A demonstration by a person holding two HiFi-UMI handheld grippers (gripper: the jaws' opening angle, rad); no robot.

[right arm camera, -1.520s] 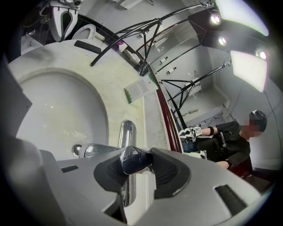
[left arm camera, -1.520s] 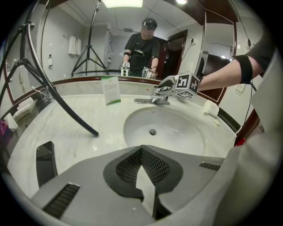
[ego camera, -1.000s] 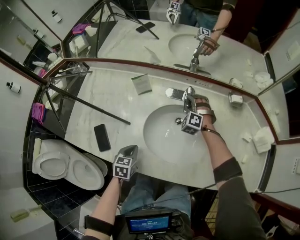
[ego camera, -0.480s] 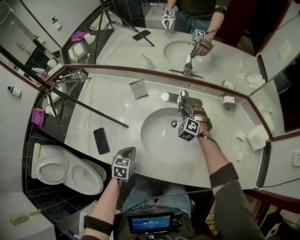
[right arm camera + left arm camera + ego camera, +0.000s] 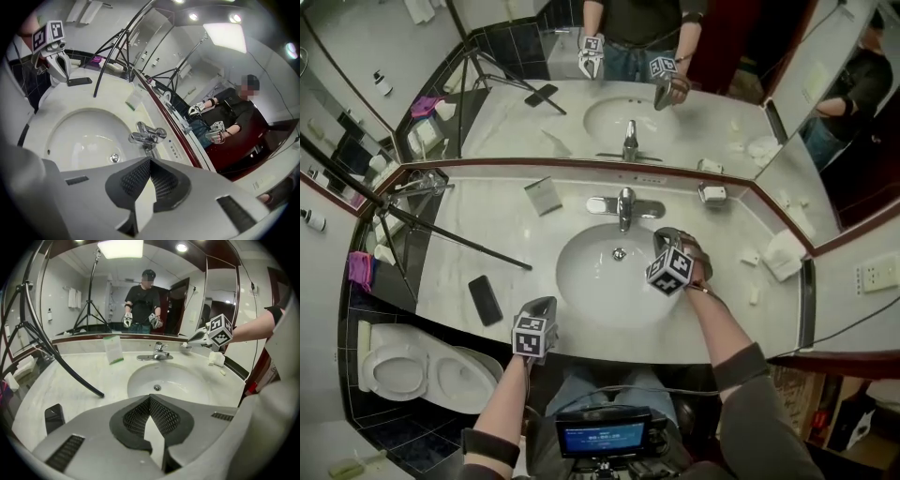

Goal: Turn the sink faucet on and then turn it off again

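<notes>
The faucet [image 5: 624,206] lay just beyond the right gripper [image 5: 662,236], whose jaws had just closed, empty. The left gripper [image 5: 540,304], jaws also together, hung farther off at the bench [image 5: 506,211] edge.

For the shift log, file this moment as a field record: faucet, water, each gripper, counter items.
faucet: chrome, behind the basin; neither gripper touches it
water: no stream visible
right gripper: over the basin's right side, clear of the faucet; jaws have just been closing and are together, nothing between them
left gripper: at the front edge of the counter, jaws together, empty
counter items: phone left of the basin; folded card near the mirror
</notes>
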